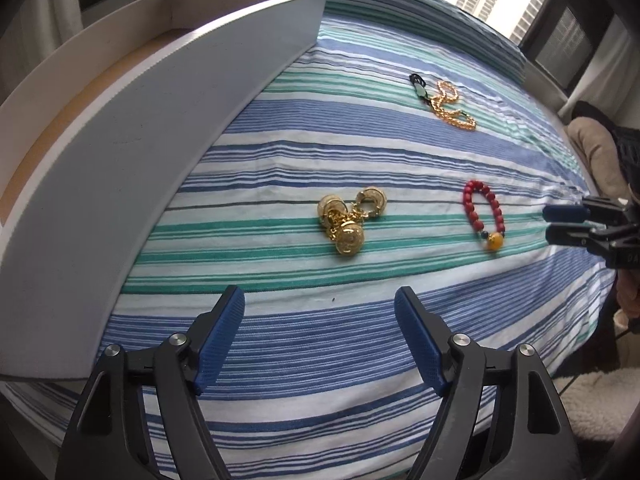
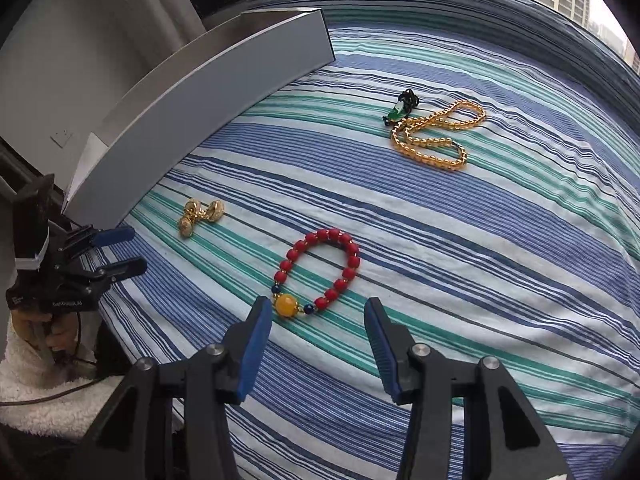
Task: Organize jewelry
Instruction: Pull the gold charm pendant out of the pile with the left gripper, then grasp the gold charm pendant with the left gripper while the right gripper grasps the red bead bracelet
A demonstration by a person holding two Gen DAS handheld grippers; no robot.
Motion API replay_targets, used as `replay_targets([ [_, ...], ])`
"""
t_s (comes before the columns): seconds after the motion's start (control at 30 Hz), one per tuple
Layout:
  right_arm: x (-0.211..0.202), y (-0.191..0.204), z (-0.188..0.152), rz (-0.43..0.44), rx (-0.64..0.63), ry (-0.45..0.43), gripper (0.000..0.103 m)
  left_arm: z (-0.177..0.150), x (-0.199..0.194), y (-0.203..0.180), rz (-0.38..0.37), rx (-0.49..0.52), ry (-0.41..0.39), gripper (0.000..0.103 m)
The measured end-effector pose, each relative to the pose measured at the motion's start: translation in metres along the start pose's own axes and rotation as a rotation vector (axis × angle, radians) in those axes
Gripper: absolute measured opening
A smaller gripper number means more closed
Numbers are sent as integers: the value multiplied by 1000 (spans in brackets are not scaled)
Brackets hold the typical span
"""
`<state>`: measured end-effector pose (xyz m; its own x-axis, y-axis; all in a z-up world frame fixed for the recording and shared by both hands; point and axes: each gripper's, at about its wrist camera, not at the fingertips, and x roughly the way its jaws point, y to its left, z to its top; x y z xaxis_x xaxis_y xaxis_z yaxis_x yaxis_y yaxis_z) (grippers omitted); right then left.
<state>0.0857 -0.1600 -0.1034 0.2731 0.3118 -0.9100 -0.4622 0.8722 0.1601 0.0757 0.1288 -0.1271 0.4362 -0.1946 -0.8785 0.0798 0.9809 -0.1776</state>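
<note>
White lettering on the black body of the left gripper (image 2: 116, 250), seen from the right wrist view, is too blurred to read with certainty; no other text is legible.

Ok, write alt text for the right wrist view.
The open right gripper hovers just short of a red bead bracelet with a yellow bead, lying on a striped cloth. Farther off lie gold earrings, a gold bead necklace and a grey box; the left gripper is open at the left edge.
</note>
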Motion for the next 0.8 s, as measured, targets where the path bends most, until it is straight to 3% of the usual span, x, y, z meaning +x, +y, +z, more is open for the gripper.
replay_targets([
  [0.23,10,23,-2,46,-121,19,49,23,36,-21,-53,84,44,79],
  [0.4,21,42,13,55,-244,23,49,33,51,-31,22,137,28,77],
  [0.47,34,48,18,48,-301,44,49,33,52,-33,37,148,17,70],
  [0.53,50,50,19,28,-354,79,49,31,49,-37,71,187,6,30],
  [0.57,58,49,19,11,-370,104,49,30,48,-37,65,194,10,24],
  [0.63,63,47,16,-11,-394,116,47,29,43,-31,7,150,28,23],
  [0.67,60,46,15,-16,-398,123,28,28,41,-28,-9,127,32,23],
  [0.7,57,45,15,-28,-385,133,17,27,37,-26,-20,107,28,23],
  [0.8,35,39,15,-11,-324,92,17,26,21,-19,-54,34,6,23],
])
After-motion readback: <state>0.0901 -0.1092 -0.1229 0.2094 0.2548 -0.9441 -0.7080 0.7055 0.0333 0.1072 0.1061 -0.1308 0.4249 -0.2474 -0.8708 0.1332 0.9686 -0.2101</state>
